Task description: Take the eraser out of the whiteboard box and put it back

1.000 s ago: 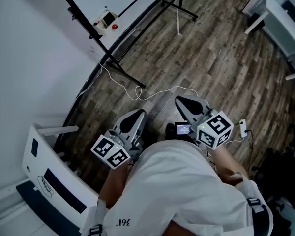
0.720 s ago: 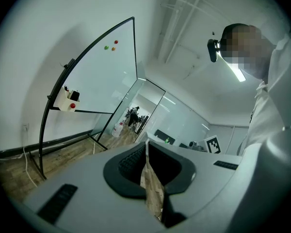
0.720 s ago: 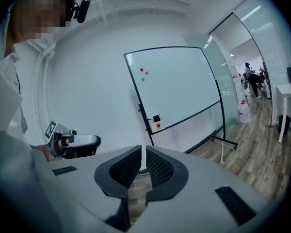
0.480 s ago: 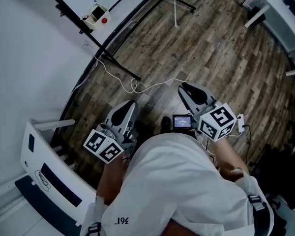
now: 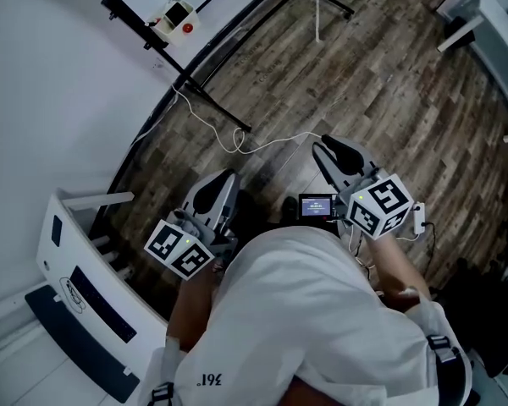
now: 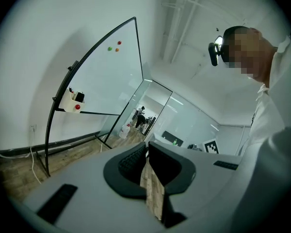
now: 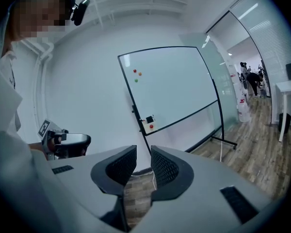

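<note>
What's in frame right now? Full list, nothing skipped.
whiteboard: one, white, black frame, on a stand by the wall
magnets: three, red, orange, green, upper board
whiteboard box: one, white with a red dot, board's lower edge
eraser: one, black, in the box
cable: one, white, on the wood floor
desk: one, white, far right
small screen: one, lit, beside the right tool
shirt: one, white, on the person
left tool: one, grey, jaws shut, empty
right tool: one, grey, jaws have just been opening, nothing between them
</note>
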Demonstrator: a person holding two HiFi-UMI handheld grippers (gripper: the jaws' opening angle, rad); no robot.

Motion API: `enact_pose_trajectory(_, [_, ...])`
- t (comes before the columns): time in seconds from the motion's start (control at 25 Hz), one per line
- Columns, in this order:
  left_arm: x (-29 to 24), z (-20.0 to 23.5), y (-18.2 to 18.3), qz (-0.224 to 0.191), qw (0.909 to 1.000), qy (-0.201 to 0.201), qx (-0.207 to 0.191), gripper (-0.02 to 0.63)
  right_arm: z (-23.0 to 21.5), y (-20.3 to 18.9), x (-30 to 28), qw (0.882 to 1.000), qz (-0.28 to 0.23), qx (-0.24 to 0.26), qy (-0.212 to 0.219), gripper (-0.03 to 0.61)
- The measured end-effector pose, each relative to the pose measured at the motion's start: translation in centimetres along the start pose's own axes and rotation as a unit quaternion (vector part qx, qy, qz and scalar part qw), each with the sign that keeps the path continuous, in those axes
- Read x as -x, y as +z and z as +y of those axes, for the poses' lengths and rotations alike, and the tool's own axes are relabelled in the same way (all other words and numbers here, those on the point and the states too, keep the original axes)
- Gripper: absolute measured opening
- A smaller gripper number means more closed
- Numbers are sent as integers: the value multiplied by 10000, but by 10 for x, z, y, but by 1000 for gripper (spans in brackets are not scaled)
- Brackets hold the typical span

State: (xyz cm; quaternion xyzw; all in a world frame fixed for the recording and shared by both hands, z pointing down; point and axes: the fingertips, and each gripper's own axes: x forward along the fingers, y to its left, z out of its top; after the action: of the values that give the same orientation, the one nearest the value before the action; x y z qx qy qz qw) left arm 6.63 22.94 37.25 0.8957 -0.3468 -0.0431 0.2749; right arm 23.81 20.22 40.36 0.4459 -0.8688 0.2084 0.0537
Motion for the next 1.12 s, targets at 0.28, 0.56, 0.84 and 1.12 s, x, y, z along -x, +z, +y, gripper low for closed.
enact_pose_trajectory(0.28, [-2, 42, 14, -26, 10000, 28, 58, 7, 4, -1, -43, 9999, 144, 58, 29, 92])
enact_pose_trajectory(0.56, [-18, 105, 59, 20, 9998, -210, 3, 6, 11, 24, -115, 9999, 122, 65, -69, 92])
enact_pose_trajectory(0.84, [-26, 168, 104, 190, 9984, -525, -45, 8, 28, 54, -194, 9999, 70, 71, -137, 92])
enact_pose_trajectory(1.12, [-18, 224, 124, 263, 9979, -595, 54, 8, 44, 65, -251, 9994, 120, 122, -295, 92])
